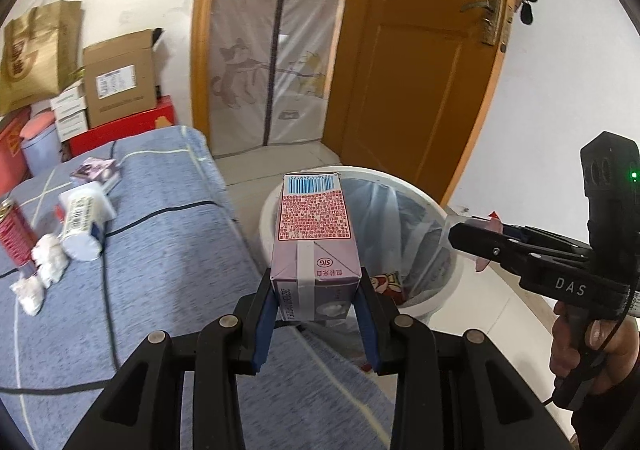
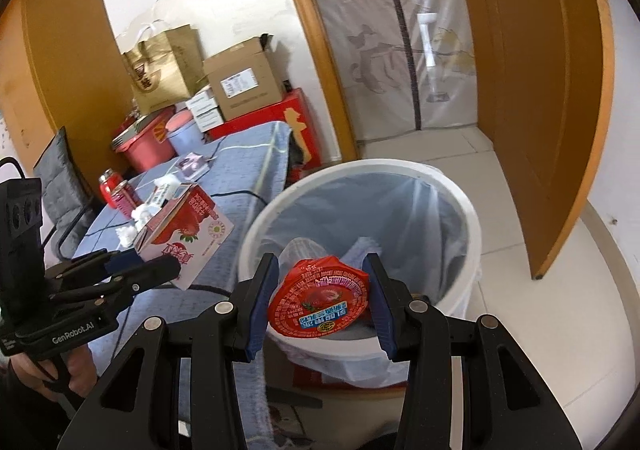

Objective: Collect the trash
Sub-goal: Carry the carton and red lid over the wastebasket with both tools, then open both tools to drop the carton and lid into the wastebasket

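My left gripper point(image 1: 316, 282) is shut on a purple and pink drink carton point(image 1: 316, 218), gripped at its lower end by the blue pads. The carton hangs in front of a white trash bin point(image 1: 272, 206) lined with a clear bag. In the right wrist view the same carton point(image 2: 188, 242) shows a strawberry print, held by the left gripper point(image 2: 172, 270) over the bed's edge. My right gripper point(image 2: 320, 266) is shut on a small cup with a red foil lid point(image 2: 318, 298), above the near side of the bin point(image 2: 360, 166). The right gripper point(image 1: 456, 236) appears beside the bin.
A blue-covered bed point(image 1: 160, 230) holds a red can point(image 1: 12, 234), crumpled tissues point(image 1: 48, 258), a white bottle point(image 1: 82, 226), a small purple carton point(image 1: 98, 170) and a black cable point(image 1: 108, 290). Cardboard boxes point(image 1: 120, 82) are stacked behind. An orange door point(image 1: 420, 50) stands open past the bin.
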{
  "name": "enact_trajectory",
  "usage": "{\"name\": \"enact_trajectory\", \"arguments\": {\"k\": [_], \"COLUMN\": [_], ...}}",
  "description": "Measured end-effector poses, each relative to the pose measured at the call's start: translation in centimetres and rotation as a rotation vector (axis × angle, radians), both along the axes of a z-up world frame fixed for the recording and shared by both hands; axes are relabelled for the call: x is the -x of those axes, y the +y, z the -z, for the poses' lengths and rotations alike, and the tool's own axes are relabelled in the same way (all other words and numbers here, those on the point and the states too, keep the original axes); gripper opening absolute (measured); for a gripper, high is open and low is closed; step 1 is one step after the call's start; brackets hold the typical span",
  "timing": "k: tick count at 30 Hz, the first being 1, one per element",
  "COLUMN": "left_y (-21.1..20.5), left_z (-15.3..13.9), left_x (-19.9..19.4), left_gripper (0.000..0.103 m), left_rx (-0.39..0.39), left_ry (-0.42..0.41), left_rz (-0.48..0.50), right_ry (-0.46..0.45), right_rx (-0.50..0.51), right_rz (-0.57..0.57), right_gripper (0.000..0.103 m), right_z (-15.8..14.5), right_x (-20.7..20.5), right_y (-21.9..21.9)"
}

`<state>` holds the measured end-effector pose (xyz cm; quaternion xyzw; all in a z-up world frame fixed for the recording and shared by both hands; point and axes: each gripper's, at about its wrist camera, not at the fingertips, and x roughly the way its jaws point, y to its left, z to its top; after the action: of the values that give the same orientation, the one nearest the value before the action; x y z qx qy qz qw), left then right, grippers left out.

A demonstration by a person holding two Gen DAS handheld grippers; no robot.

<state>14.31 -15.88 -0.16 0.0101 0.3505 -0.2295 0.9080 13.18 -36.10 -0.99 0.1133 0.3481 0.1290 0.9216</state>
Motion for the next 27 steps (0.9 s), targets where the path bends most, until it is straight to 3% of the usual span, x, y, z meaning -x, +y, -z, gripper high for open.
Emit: {"name": "enact_trajectory", "arguments": {"k": [27], "left_y": [-3.9], "left_z": [3.5], "left_x": [-4.6], "left_gripper": [0.037], "left_rx": [-0.002], "left_ry": [0.088], "left_rz": [0.085], "right_ry": [0.09], "right_rx": [0.022], "right_rz": [0.04], "right_gripper": [0.045], "right_z": [3.2], "right_x": [-2.6], "right_y": [-1.4]}}
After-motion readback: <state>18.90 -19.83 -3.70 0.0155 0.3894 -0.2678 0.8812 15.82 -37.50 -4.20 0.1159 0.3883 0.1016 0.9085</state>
